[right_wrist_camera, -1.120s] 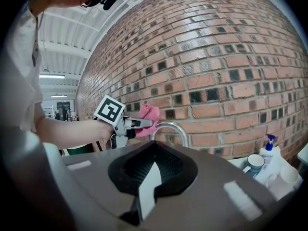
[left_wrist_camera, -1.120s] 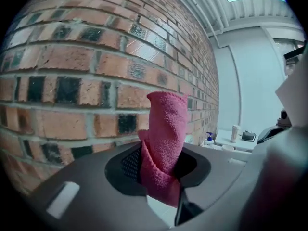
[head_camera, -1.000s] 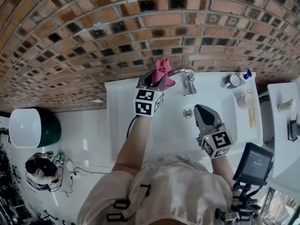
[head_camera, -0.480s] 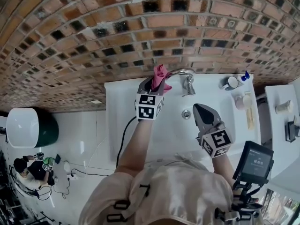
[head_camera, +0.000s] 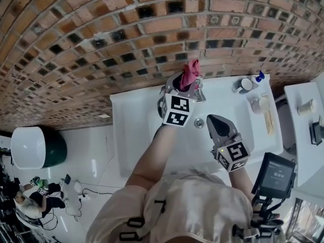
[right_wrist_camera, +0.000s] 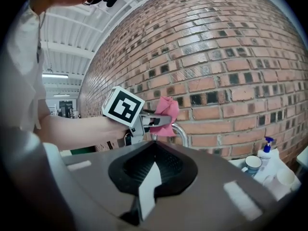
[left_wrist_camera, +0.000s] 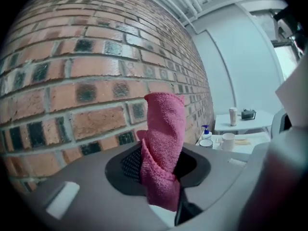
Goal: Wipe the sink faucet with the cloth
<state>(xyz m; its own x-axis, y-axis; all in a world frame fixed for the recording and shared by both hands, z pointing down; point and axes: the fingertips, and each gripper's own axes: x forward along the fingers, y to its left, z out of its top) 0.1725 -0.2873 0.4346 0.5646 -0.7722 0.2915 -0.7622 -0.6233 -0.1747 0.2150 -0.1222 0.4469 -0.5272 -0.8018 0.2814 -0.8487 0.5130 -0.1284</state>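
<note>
My left gripper [head_camera: 185, 83] is shut on a pink cloth [head_camera: 191, 73], which sticks up from its jaws against the brick wall. In the right gripper view the cloth [right_wrist_camera: 166, 111] rests on top of the curved chrome faucet [right_wrist_camera: 181, 132], with the left gripper [right_wrist_camera: 154, 121] reaching in from the left. The cloth [left_wrist_camera: 163, 143] fills the middle of the left gripper view and hides the faucet. My right gripper [head_camera: 213, 119] hovers over the white sink [head_camera: 132, 135] near the drain [head_camera: 199, 122], its jaws together and holding nothing.
A mug [head_camera: 246, 86], a soap bottle [head_camera: 259, 77] and a white cup [head_camera: 260, 105] stand at the sink's right end. A white side table [head_camera: 304, 135] and a dark screen [head_camera: 276, 173] are to the right. A green bin [head_camera: 38, 147] stands on the floor at left.
My left gripper has carried the cloth to the right and a little up, from the spout's left end to over the faucet, rolling slightly. The right gripper has hardly shifted.
</note>
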